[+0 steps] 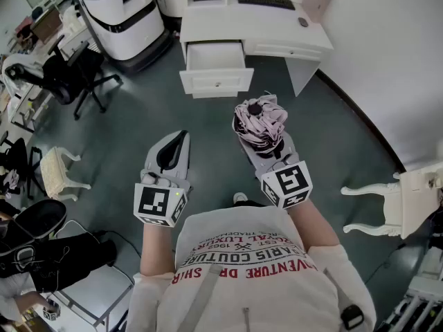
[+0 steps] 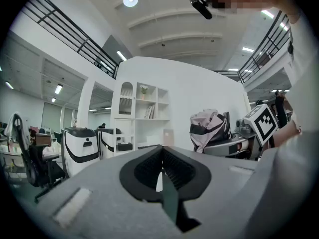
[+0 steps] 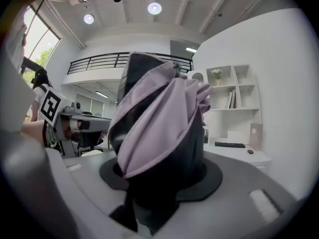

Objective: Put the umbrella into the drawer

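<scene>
A folded lilac-and-black umbrella (image 1: 258, 118) stands bunched between the jaws of my right gripper (image 1: 263, 138), which is shut on it. In the right gripper view the umbrella (image 3: 160, 114) fills the middle and hides the jaw tips of that gripper (image 3: 158, 183). My left gripper (image 1: 180, 142) is held beside it on the left, jaws together with nothing in them; its own view shows the ribbed pads (image 2: 172, 167) meeting and the umbrella (image 2: 208, 129) off to the right. Ahead, the white desk (image 1: 284, 30) has its left drawer (image 1: 215, 56) pulled open.
White machines (image 1: 124, 16) stand left of the desk, with a black office chair (image 1: 68, 76) and a white stool (image 1: 59, 172) further left. A white chair (image 1: 396, 200) lies at the right by the wall. A keyboard (image 1: 266, 1) rests on the desk.
</scene>
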A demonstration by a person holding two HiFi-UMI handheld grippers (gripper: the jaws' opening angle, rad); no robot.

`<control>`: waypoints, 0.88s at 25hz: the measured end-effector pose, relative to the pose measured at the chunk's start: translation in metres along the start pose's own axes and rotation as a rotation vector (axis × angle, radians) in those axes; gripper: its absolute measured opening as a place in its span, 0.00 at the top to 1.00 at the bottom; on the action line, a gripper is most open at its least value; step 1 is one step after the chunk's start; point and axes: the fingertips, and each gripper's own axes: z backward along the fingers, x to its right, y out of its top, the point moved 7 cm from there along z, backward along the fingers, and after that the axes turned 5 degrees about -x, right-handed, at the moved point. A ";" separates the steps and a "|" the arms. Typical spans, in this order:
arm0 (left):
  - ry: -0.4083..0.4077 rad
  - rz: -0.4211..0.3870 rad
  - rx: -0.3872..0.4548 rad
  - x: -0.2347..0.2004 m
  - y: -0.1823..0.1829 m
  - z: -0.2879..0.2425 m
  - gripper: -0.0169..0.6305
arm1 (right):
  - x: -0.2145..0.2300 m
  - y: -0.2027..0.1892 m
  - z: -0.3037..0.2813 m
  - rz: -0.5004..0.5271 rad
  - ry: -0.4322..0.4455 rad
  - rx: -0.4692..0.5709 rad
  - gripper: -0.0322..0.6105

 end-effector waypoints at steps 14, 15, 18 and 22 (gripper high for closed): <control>0.005 0.019 0.010 -0.009 0.001 0.006 0.96 | -0.007 0.002 -0.002 -0.017 0.004 0.017 0.62; 0.004 0.021 0.007 -0.010 -0.001 0.005 0.96 | -0.007 0.000 -0.004 -0.025 0.003 0.013 0.62; 0.007 0.032 -0.015 -0.016 -0.011 0.000 0.96 | -0.004 -0.009 -0.017 -0.049 0.009 -0.013 0.62; 0.015 0.017 -0.033 -0.027 -0.013 -0.013 0.96 | 0.009 -0.017 -0.039 -0.086 0.037 -0.029 0.62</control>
